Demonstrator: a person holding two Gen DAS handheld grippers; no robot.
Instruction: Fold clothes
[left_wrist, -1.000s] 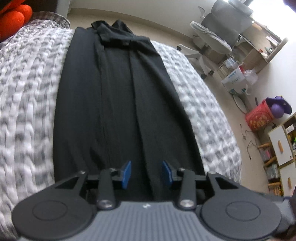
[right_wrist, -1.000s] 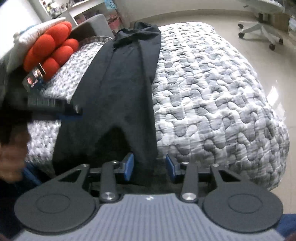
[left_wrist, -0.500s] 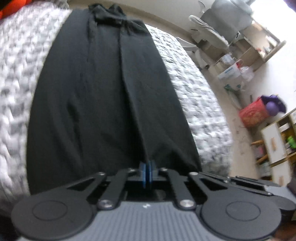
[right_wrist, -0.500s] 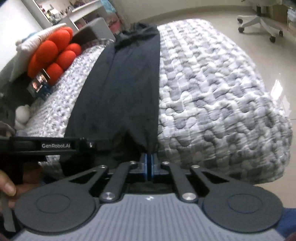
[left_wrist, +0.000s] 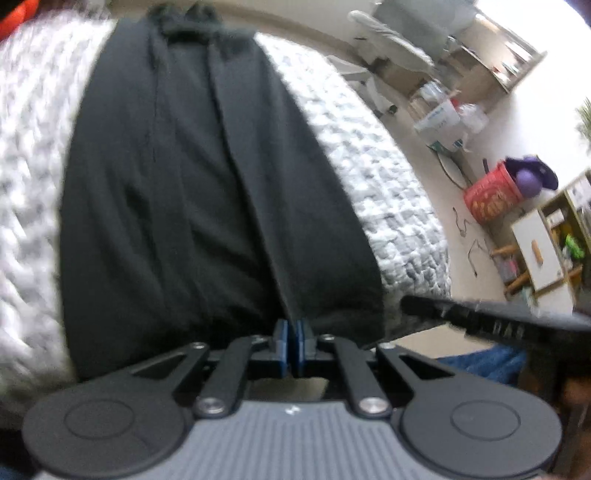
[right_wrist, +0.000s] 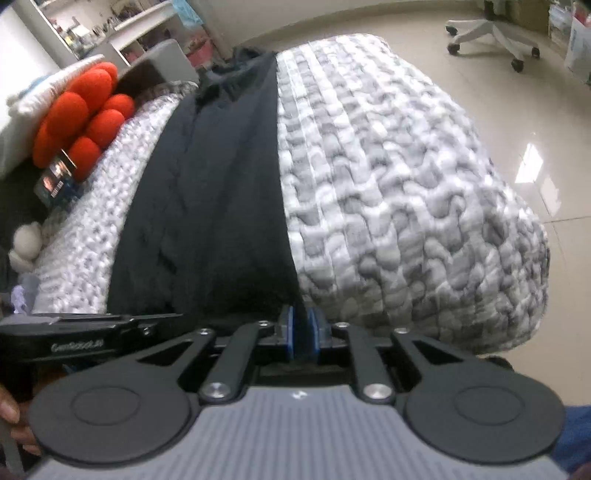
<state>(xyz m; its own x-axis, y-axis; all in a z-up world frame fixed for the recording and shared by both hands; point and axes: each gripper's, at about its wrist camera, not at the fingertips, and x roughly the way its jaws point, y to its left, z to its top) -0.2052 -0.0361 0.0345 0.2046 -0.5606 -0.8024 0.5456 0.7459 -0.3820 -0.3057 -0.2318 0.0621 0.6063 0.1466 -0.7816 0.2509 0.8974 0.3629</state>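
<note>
Bright daylight, motion blur (fisheye-bent edges).

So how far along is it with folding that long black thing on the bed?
Done: the black garment lies lengthwise on the grey quilt, its long sides already folded inward. In hand: the left gripper pinches its near hem; the right gripper has the hem's other corner between its jaws, which are opening slightly. Left: folding the length over.

A bed (right_wrist: 406, 192) covered by a grey-and-white knobbly quilt carries a long black garment (right_wrist: 214, 206) laid lengthwise, with red cushions (right_wrist: 85, 118) at its far corner.
</note>
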